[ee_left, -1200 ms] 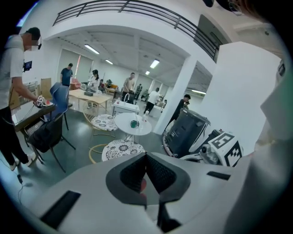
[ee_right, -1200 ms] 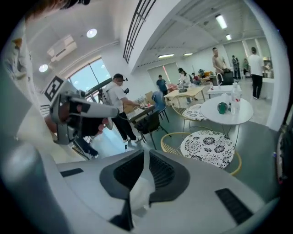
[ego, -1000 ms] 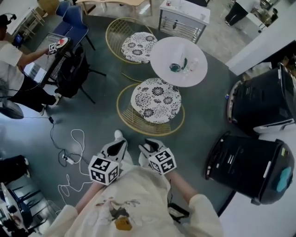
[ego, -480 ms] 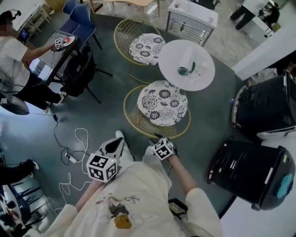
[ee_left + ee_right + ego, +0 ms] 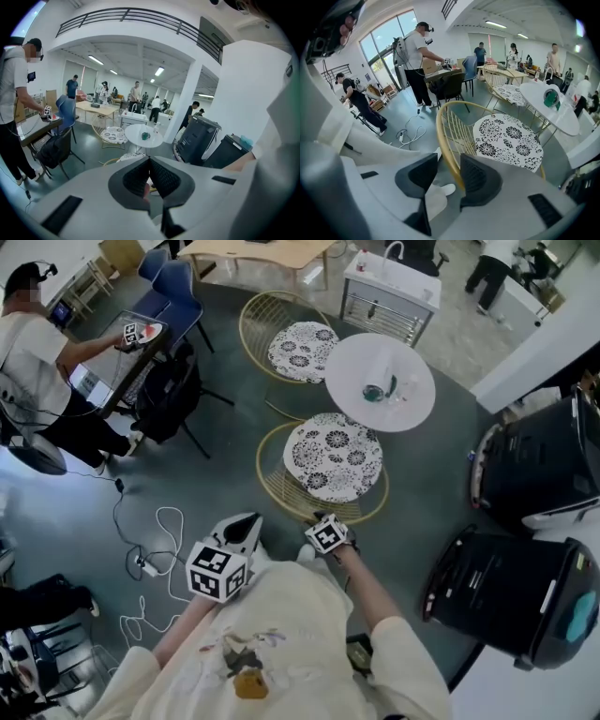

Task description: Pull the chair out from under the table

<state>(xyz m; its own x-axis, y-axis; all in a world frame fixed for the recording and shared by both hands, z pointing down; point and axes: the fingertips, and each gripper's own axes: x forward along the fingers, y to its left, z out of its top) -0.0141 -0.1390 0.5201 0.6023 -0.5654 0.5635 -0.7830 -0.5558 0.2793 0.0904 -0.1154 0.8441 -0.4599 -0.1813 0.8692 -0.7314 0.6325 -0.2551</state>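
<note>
The near chair (image 5: 333, 457), a gold wire frame with a black-and-white floral cushion, stands partly under the round white table (image 5: 405, 373). My right gripper (image 5: 318, 518) is down at the chair's back rim. In the right gripper view the gold rim (image 5: 445, 133) passes between the jaws of my right gripper (image 5: 449, 161), which have just been opening; a gap shows beside the rim. The floral cushion (image 5: 506, 138) lies beyond. My left gripper (image 5: 241, 531) hovers left of the chair, shut with nothing in it (image 5: 149, 176).
A second wire chair (image 5: 300, 351) stands behind the table, which carries a teal cup (image 5: 374, 392). Two big black cases (image 5: 534, 460) (image 5: 506, 592) sit at the right. A white cable (image 5: 155, 531) lies on the floor at the left. A person (image 5: 37, 352) stands by a desk.
My right gripper has dropped from in front of my chest down to the chair's back rim, and its marker cube looks smaller. The left gripper has hardly shifted.
</note>
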